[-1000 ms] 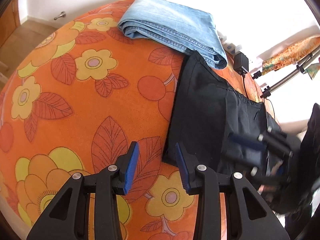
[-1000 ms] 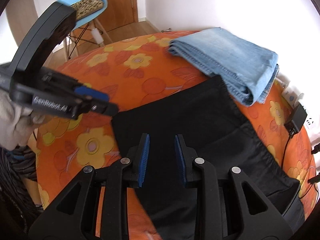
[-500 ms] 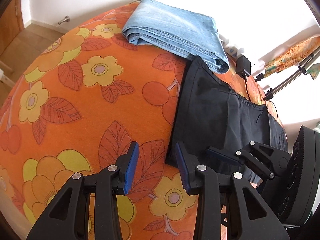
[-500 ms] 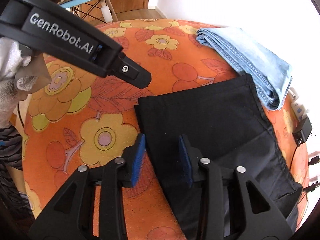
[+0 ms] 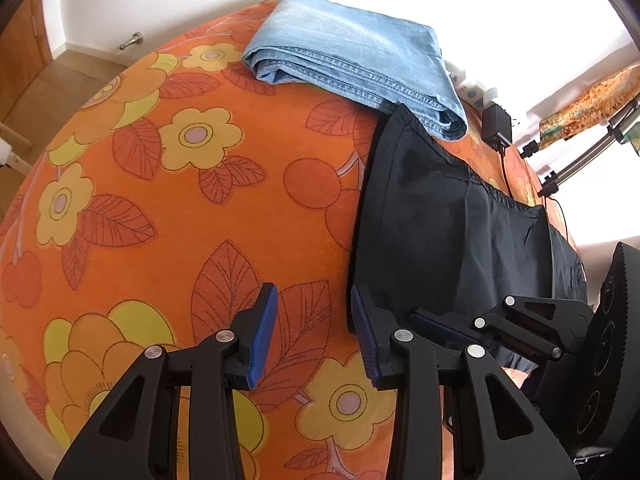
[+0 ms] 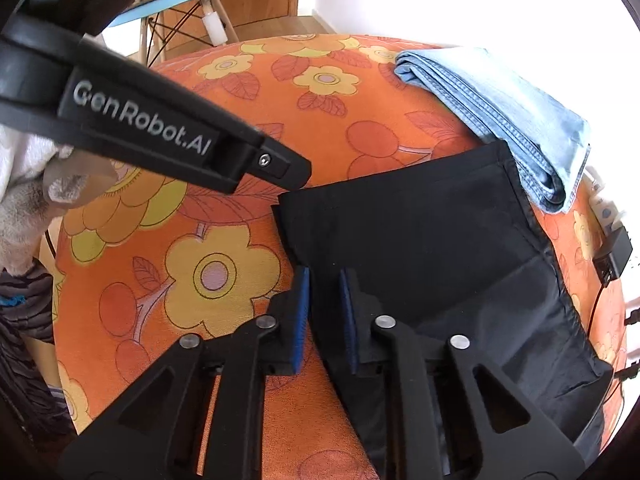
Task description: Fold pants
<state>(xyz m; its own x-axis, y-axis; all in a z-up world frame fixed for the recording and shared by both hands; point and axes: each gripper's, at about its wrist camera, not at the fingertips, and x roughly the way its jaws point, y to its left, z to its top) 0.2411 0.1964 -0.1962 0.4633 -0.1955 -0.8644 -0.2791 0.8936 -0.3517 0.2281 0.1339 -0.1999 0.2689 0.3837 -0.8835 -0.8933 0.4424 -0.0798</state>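
On orange floral cover [image 5: 168,240], black pants [image 6: 420,248] edge pinched by closing right gripper [image 6: 325,316], left gripper [image 5: 312,332] spread

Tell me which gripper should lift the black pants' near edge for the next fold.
Right. The right gripper has just been closing astride the black pants edge, cloth between its pads. The left gripper hangs open over bare orange cover.

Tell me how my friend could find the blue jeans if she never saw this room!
Start at the big orange flowered cover spread over the whole surface. Look to its far edge by the white wall, where the folded light blue jeans lie. The black pants beside them are dark, smooth and spread flat, with one corner touching the jeans, while the jeans are pale denim in a thick stack with stitched seams.
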